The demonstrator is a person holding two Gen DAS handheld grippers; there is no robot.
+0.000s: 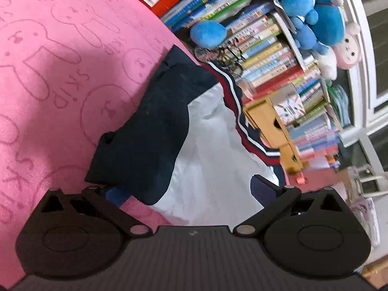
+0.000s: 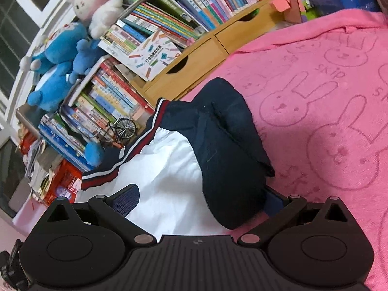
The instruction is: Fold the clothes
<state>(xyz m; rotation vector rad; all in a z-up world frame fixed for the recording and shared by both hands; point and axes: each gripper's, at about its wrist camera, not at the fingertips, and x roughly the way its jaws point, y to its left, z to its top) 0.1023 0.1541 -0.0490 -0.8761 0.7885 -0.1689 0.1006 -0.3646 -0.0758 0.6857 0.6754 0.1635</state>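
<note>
A navy and white garment (image 1: 150, 126) with a red-and-white striped hem lies bunched on the pink bunny-print blanket (image 1: 60, 60). My left gripper (image 1: 186, 189) is open wide. The cloth lies between its fingers, and the navy fold covers most of the left finger. In the right wrist view the same garment (image 2: 230, 145) rests on the blanket (image 2: 315, 97). My right gripper (image 2: 201, 198) is open too, straddling the white panel. Its blue-padded fingertips (image 2: 128, 196) touch the fabric on either side, and neither gripper pinches it.
Beyond the blanket's edge stands a packed bookshelf (image 2: 121, 97) with wooden drawers (image 2: 194, 65). Blue and pink plush toys (image 2: 55, 72) sit on the books, with a small wire bicycle model (image 2: 125, 127) below. There is a red crate (image 2: 65, 181), and a white-framed window (image 1: 373, 48) behind.
</note>
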